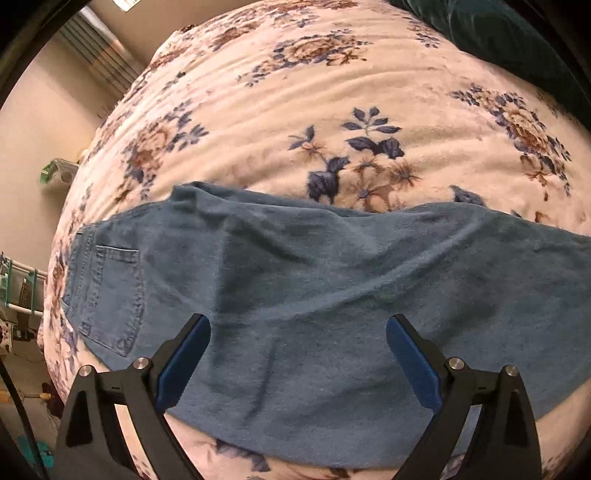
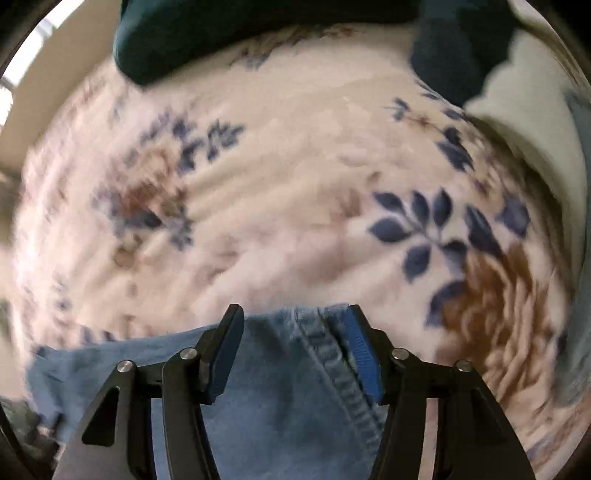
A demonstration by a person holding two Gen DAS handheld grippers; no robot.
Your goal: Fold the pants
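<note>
The pants (image 1: pixel 314 280), blue denim, lie flat on the bed's floral blanket (image 1: pixel 295 110), long axis running side to side across the left wrist view. The back pocket (image 1: pixel 107 291), and so the waist end, sits toward the bed's left edge; the legs run off toward the right and out of view. The fabric appears already doubled leg on leg, though the layers cannot be separated by eye.

Left tool (image 1: pixel 297 328): points steeply down over the middle of the pants, near the bed's near edge. Its jaws are spread wide, the blue pads clear of the cloth, nothing held.

Right tool (image 2: pixel 293 332): over an edge of the denim where a stitched seam (image 2: pixel 343 376) runs between the fingers. The jaws stand partly apart. The seam lies in the gap but the pads do not appear to press on it; no grip is evident. The right wrist view is motion-blurred, so contact is uncertain.

Judgement: the next fold likely runs along the long axis, bringing one end toward the other. The left tool is nearer the waist end, the right tool nearer the seam edge.

A dark green cloth (image 2: pixel 258 29) lies at the bed's far edge, well apart.
</note>
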